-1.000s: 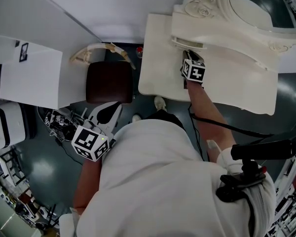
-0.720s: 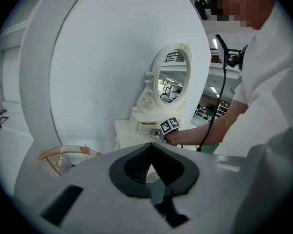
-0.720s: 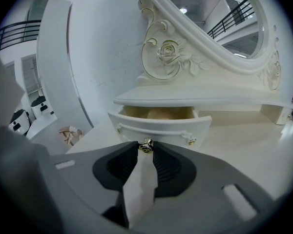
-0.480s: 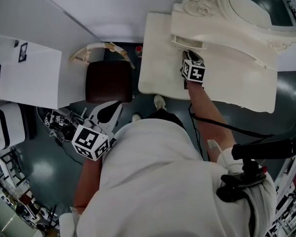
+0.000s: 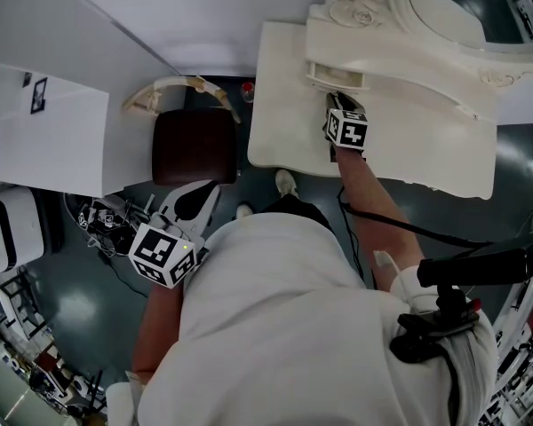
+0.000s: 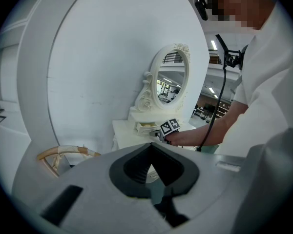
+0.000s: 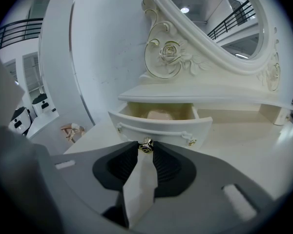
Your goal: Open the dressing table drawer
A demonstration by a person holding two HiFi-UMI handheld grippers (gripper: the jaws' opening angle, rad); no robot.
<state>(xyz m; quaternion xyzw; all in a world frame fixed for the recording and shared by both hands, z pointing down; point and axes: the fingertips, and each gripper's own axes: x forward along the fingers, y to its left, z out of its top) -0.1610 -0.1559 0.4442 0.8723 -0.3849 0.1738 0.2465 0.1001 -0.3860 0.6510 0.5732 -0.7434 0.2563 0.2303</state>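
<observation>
**Examiner:** Right claw?

**Me:** My right claw (image 7: 145, 151) is clamped on the knob (image 7: 145, 145) at the middle of the drawer (image 7: 161, 127) front, with a pad pressing on each side of it.

**Examiner:** Where is the drawer?

**Me:** It is on the table (image 5: 284, 114), under the shelf below the mirror (image 5: 462, 7). The front stands part-way out, and the pale inside shows, with something pale lying in it.

**Examiner:** Left claw?

**Me:** My left claw (image 5: 200, 204) hangs low at my side, well apart from the table. Its tips are together and it holds nothing.

**Examiner:** Progress?

**Me:** In my judgement the opening is begun but not finished. What is left is a further straight pull toward me and then letting go of the knob.
</observation>
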